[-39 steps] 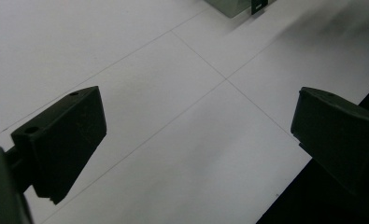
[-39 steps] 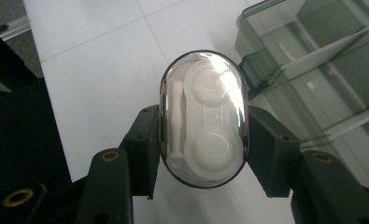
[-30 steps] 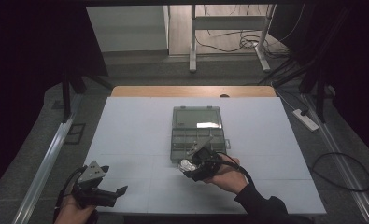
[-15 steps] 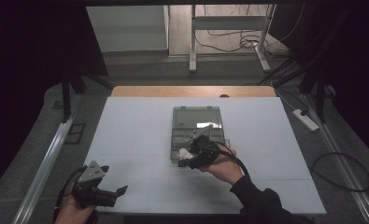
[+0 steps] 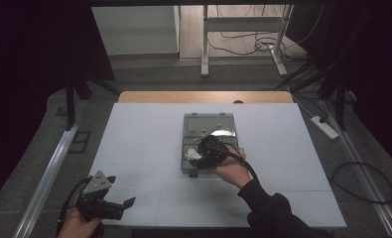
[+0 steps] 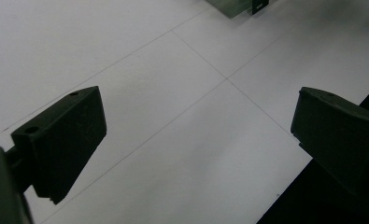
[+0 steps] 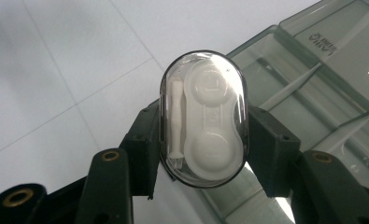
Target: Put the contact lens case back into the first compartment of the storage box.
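On the white table (image 5: pixel 134 148), the right gripper (image 7: pixel 203 140) clamps a clear oval plastic case with white insert (image 7: pixel 203 119) over the grey compartmented organiser box (image 5: pixel 208 130), likely for stowing; the left gripper (image 6: pixel 196 135) gapes empty

Black all over, that left gripper (image 5: pixel 115 206), with a grey three-cornered plate (image 5: pixel 98 182) riding on top behind the jaws and a black cable (image 5: pixel 70 196) looping off its back end. Its two jaws are chunky, matte black blocks with squared faces and small round holes on the upper edge. Over on the right gripper (image 7: pixel 203 140), brass-ringed screw holes (image 7: pixel 109 155) sit on the black linkage arms just behind the jaws, a black cable (image 5: pixel 243 159) curls off the body, and the person's sleeve (image 5: pixel 278 213) is dark.
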`<state>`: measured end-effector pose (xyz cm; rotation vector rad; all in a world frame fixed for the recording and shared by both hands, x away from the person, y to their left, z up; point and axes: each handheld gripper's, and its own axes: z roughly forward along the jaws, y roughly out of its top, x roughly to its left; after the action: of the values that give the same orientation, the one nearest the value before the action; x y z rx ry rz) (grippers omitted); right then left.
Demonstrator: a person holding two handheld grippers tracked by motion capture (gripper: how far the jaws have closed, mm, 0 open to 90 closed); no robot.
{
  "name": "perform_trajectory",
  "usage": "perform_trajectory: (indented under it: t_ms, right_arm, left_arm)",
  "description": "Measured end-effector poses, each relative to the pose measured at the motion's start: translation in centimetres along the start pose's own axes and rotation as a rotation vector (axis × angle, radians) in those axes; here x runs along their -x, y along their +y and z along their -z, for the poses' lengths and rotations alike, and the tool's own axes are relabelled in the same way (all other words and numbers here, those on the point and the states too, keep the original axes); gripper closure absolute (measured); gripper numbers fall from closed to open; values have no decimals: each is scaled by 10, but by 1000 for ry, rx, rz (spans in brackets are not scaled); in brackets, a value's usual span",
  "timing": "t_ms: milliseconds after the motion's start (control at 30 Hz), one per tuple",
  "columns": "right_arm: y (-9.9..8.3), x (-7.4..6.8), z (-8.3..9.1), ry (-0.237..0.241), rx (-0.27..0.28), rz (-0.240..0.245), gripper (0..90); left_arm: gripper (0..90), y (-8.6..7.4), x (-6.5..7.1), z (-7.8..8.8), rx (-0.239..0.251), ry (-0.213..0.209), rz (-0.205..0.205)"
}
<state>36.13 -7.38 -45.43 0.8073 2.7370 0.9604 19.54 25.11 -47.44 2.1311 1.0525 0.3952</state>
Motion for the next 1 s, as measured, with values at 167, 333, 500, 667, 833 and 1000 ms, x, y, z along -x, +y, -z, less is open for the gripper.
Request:
perform_trajectory:
  t_ms: [167, 333, 500, 667, 833, 1000]
  right_arm:
    - [6, 4, -4, -13, 7, -17, 487]
    - [11, 7, -11, -21, 12, -39, 487]
    - [15, 8, -18, -39, 2, -45, 487]
    - [20, 12, -24, -60, 3, -55, 487]
    - [24, 16, -31, -75, 6, -63, 487]
    - [29, 19, -38, -101, 12, -91, 487]
  left_arm:
    - [34, 0, 0, 0, 1, 1, -1]
    - [34, 0, 0, 0, 3, 0, 2]
    - [34, 0, 0, 0, 4, 0, 2]
    - [34, 0, 0, 0, -2, 2, -4]
    - [34, 0, 0, 0, -3, 2, -5]
    - [34, 0, 1, 0, -5, 2, -8]
